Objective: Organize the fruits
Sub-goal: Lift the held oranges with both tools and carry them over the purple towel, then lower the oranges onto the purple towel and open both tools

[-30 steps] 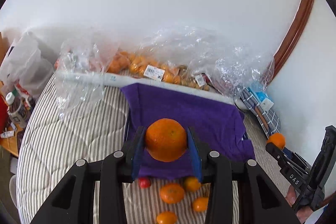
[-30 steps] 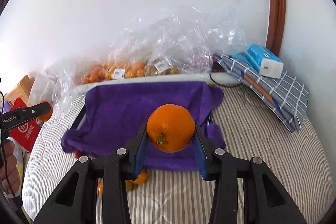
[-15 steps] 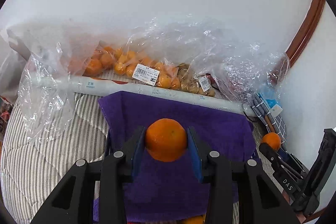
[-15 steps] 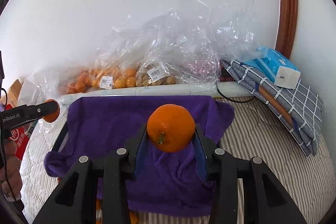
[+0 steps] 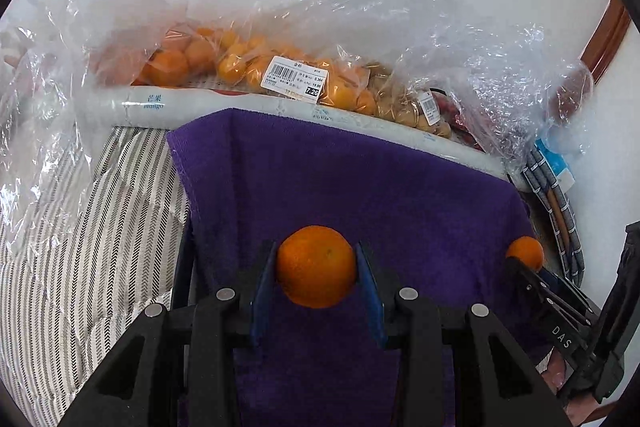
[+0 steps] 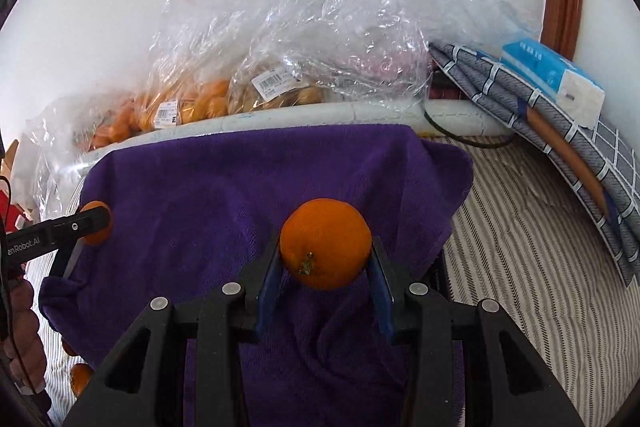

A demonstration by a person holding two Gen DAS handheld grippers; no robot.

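Oranges in my grippers number two, one each: my left gripper (image 5: 316, 273) is clenched on one orange (image 5: 316, 266), and my right gripper (image 6: 325, 255) is clenched on a second orange with its stem (image 6: 325, 244) facing me. Both fruits hang above one purple towel (image 5: 360, 187) spread over the striped bedding (image 5: 100, 227). From the left wrist view I see the right gripper's orange at the towel's right edge, and "DAS" printed on that gripper's finger. From the right wrist view I read "enRobot.AI" on the left gripper's finger.

Behind the towel lies one long white roll (image 5: 140, 105) marked "mango" under two characters. Clear plastic bags (image 5: 320, 39) sit behind it; I cannot count them exactly. One holds many small oranges and a barcode price label (image 5: 295, 83) reading "7.26"; a neighbouring bag holds pale brown fruits with a second label, too small to read. One blue tissue pack (image 6: 554, 81) rests on a folded checked cloth (image 6: 560, 131). One loose orange (image 6: 80, 379) shows beside the towel's lower left corner.
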